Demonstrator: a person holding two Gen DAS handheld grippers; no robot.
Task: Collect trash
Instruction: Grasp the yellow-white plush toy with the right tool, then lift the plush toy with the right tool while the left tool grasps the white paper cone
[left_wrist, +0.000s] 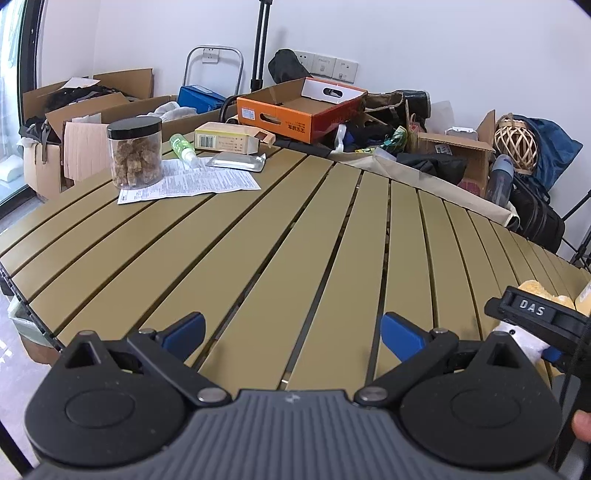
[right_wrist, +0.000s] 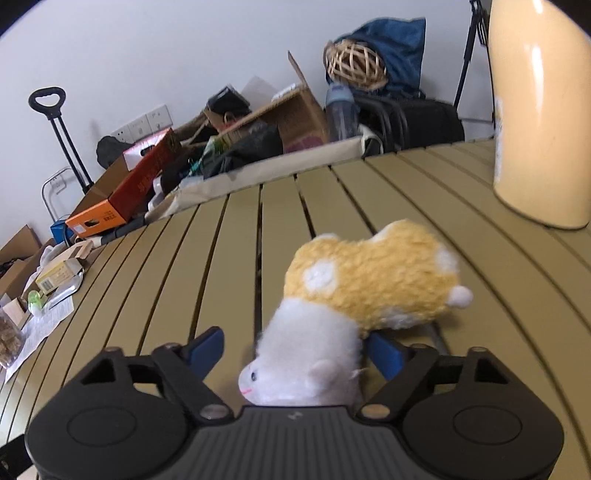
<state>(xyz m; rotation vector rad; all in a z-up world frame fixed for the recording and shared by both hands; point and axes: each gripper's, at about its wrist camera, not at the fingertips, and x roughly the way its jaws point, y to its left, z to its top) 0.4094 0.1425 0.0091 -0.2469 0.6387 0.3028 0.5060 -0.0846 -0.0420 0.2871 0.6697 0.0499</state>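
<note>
At lower centre, between the right gripper's (right_wrist: 293, 352) spread fingers, the soft, light plush toy (right_wrist: 354, 291) is best pinched at its white body.

Fluffy cloth plush toy (right_wrist: 369, 284); glossy bottle (right_wrist: 535, 110); matt slatted table (left_wrist: 258, 240)

The worktop (left_wrist: 280, 229) has long tan slats. Between the right jaws lies a soft toy (right_wrist: 354, 295). Far ahead of the left jaws sit a jar (left_wrist: 136, 153), papers (left_wrist: 192, 181) and a small box (left_wrist: 231, 138).
</note>
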